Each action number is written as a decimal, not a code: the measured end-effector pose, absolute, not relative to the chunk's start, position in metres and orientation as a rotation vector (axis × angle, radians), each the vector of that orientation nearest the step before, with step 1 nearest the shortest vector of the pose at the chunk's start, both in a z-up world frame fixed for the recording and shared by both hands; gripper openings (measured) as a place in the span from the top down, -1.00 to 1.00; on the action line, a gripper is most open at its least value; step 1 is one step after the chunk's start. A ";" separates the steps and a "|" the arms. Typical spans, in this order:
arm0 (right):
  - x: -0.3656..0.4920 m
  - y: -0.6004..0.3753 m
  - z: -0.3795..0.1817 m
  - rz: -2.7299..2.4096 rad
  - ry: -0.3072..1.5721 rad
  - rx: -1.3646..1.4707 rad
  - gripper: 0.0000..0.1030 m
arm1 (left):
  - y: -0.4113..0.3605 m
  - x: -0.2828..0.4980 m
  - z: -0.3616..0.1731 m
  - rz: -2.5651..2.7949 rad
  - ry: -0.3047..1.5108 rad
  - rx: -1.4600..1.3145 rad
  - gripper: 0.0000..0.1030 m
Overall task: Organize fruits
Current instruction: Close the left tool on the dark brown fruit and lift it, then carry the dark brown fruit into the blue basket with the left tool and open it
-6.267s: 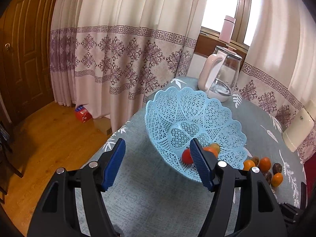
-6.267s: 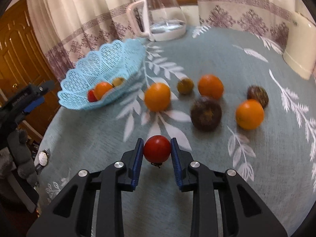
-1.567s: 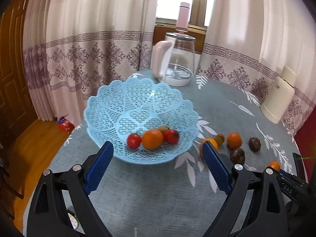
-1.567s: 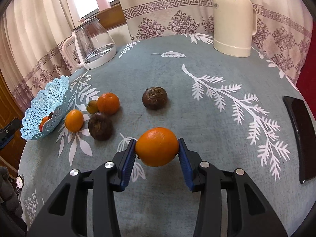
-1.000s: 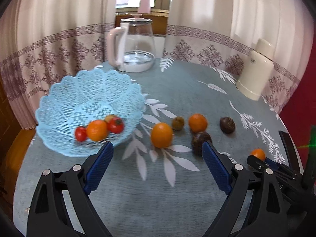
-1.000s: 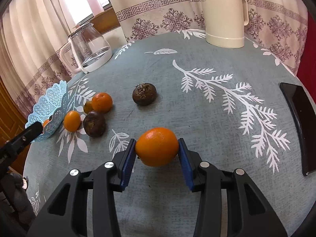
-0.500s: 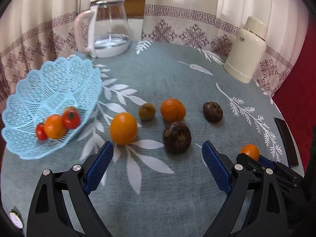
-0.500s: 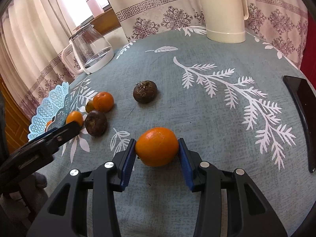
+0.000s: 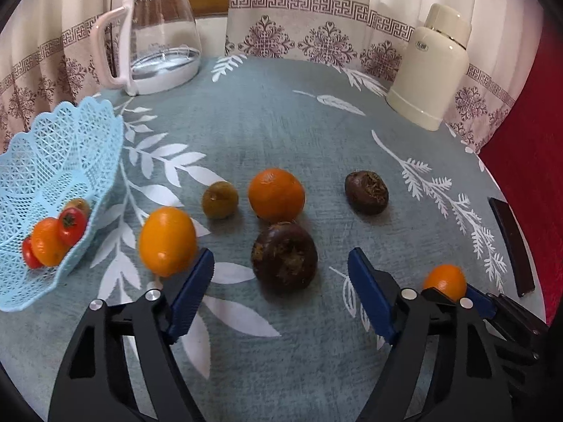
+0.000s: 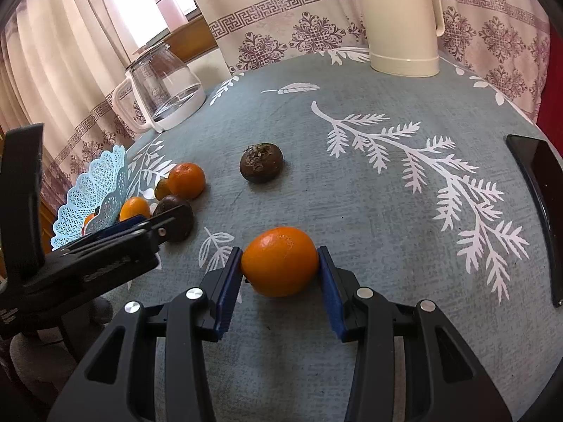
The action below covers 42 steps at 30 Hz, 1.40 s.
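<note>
light blue lattice basket, grey-blue tablecloth with white leaf sprigs, cream flask, blue-padded tools.

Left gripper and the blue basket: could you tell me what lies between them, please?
In the left wrist view, one orange sits between the left gripper and the blue basket.

Four fruits sit in the blue basket; five lie right of it; one orange is gripped.
</note>
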State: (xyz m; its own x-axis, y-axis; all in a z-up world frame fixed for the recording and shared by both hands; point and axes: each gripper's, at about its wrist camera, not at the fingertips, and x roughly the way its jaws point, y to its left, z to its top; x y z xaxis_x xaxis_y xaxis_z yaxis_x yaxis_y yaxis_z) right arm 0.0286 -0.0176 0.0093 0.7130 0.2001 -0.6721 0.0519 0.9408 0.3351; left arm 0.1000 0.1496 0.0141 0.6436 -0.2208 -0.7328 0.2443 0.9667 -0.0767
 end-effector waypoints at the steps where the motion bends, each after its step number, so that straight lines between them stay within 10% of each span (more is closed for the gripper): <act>1: 0.029 -0.018 0.009 0.084 0.777 0.346 0.17 | 0.149 0.101 0.013 -0.266 0.832 0.031 -0.47; 15: 0.029 -0.018 0.009 0.084 0.777 0.348 0.17 | 0.146 0.107 0.006 -0.282 0.845 0.039 0.17; 42: 0.029 -0.019 0.011 0.082 0.765 0.352 0.17 | 0.183 0.065 0.037 -0.229 0.757 -0.030 0.18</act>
State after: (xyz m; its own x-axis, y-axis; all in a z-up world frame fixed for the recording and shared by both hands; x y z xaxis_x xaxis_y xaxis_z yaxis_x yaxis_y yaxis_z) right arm 0.0289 -0.0186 0.0108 0.7211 0.1991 -0.6636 0.0545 0.9386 0.3408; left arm 0.0654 0.1834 0.0367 0.7033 -0.2168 -0.6771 0.1951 0.9747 -0.1094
